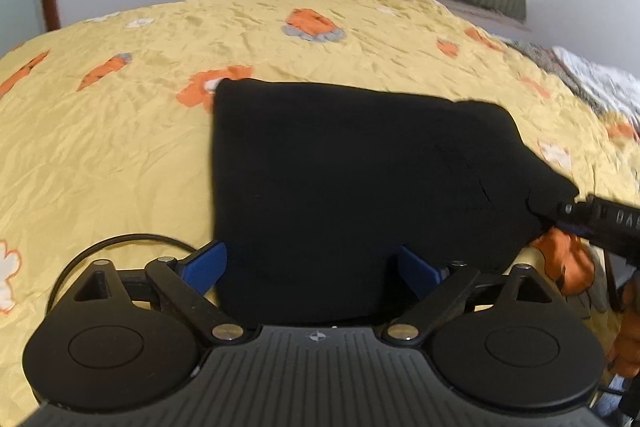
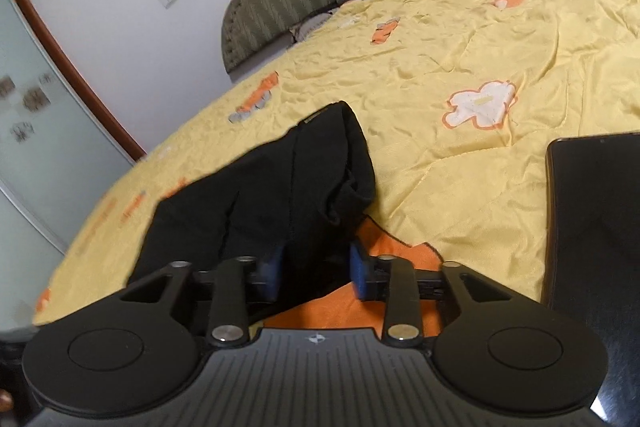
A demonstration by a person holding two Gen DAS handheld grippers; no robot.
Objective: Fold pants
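Yellow bedspread (image 1: 120, 131) with orange carrots covers the bed, and the folded black pants (image 1: 340, 167) lie on it. At the pants' near edge the left gripper (image 1: 312, 267) stands spread wide, pads clear. At their corner the right gripper (image 2: 318, 267) straddles cloth, jaws half apart.

Soft, even indoor light is falling across both views, casting few shadows. Fisheye bending is curving the edges, and the pants (image 1: 344, 179) are showing as featureless black, slightly blurred.
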